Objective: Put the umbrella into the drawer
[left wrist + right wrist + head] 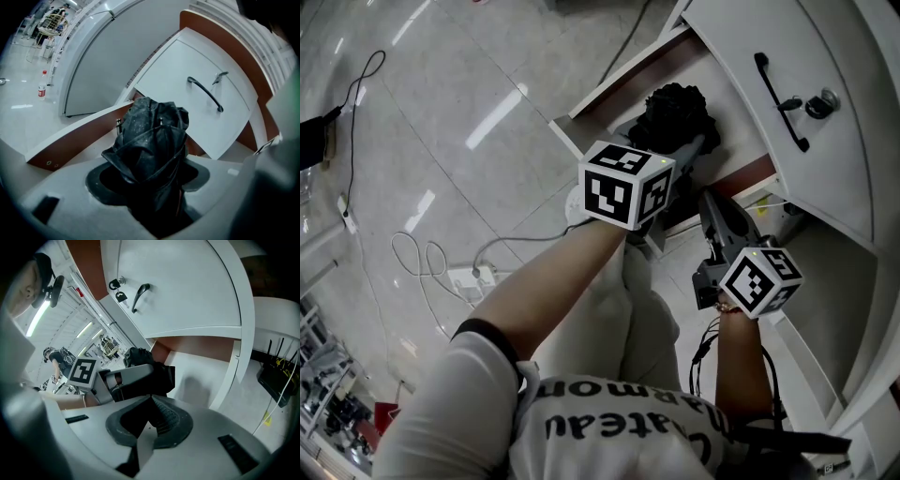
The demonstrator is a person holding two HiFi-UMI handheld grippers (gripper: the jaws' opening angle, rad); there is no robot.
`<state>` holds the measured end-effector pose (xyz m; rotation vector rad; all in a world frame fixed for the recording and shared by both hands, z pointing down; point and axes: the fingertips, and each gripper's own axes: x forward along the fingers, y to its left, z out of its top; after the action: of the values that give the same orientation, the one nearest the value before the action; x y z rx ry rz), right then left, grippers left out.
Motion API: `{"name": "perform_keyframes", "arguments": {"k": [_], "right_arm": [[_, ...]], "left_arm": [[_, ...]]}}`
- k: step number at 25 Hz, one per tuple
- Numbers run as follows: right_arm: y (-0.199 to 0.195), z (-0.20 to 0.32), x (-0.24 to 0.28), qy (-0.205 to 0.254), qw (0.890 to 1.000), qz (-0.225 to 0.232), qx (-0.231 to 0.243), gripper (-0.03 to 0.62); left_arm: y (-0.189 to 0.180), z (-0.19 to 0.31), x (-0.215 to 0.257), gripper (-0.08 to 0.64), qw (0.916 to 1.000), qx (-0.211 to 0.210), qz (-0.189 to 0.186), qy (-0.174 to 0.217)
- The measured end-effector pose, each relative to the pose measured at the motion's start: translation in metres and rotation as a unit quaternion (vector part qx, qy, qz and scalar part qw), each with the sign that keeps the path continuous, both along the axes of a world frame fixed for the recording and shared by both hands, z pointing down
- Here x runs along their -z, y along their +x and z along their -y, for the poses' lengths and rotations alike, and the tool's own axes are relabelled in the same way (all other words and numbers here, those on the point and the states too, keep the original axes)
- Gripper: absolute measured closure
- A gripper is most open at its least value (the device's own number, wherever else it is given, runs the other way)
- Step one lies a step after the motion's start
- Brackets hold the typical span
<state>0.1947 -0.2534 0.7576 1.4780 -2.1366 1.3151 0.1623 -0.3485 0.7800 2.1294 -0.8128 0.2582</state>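
Observation:
A folded black umbrella hangs over the open drawer, whose inner walls are brown. My left gripper is shut on the umbrella, and the crumpled fabric fills the gap between the jaws. From the side, in the right gripper view, the umbrella is clamped above the drawer's white floor. My right gripper stays just right of the left one, near the drawer's right side. Its jaws meet at the tips, shut with nothing between them.
A white cabinet door with a black handle and a key stands right of the drawer. Cables and a power strip lie on the tiled floor at left. A bottle stands farther off. A black box with antennas sits low at right.

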Motion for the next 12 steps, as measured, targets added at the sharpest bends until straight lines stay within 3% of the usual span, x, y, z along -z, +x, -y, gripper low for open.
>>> {"name": "perform_keyframes", "arguments": {"k": [6, 12], "right_arm": [[-0.002, 0.005, -0.002, 0.004, 1.0, 0.001, 0.009, 0.578], [0.0, 0.018, 0.004, 0.02, 1.0, 0.002, 0.009, 0.578]], "left_arm": [[0.009, 0.008, -0.009, 0.282, 1.0, 0.002, 0.0, -0.007], [0.012, 0.018, -0.027, 0.282, 0.9985, 0.025, 0.012, -0.047]]}}
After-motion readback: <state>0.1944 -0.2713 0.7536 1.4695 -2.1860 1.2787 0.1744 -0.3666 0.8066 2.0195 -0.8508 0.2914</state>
